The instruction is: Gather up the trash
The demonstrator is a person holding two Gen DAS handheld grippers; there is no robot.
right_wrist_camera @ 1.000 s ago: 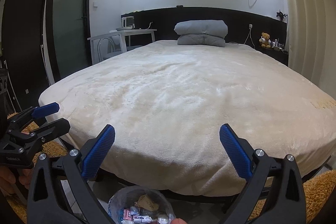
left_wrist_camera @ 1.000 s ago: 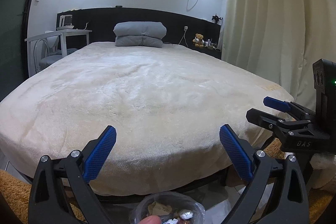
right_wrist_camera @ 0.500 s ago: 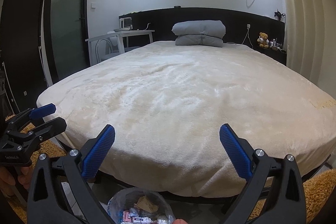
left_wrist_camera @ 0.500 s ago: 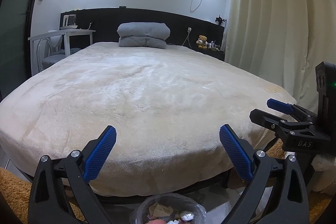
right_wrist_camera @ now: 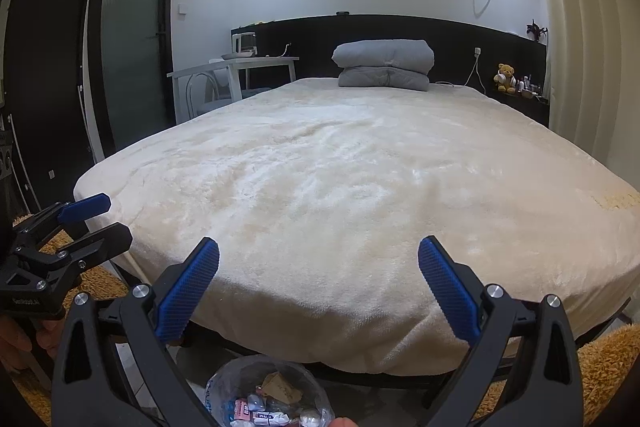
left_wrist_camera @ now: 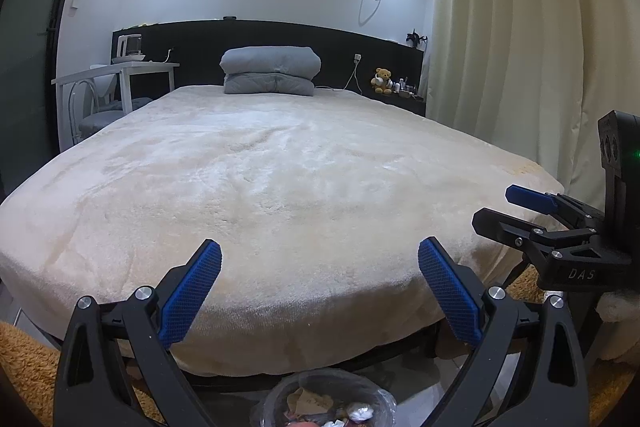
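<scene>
Cream plush blanket (left_wrist_camera: 280, 195), deep-piled and faintly creased, over one wide bed. Grey folded quilt (left_wrist_camera: 271, 70), two soft layers, at 12 o'clock against black headboard (right_wrist_camera: 460, 39). One small brown teddy bear (right_wrist_camera: 505, 78) at 1 o'clock. Left gripper (left_wrist_camera: 320, 293) and right gripper (right_wrist_camera: 319, 291): black frames, blue cross-hatched pads, both spread wide, nothing held. At 6 o'clock, on the floor below the bed's foot, one round bin lined with clear crinkled plastic (right_wrist_camera: 266, 393), with paper scraps and small wrappers inside. Orange shaggy rug (right_wrist_camera: 608, 359) at 4 o'clock.
</scene>
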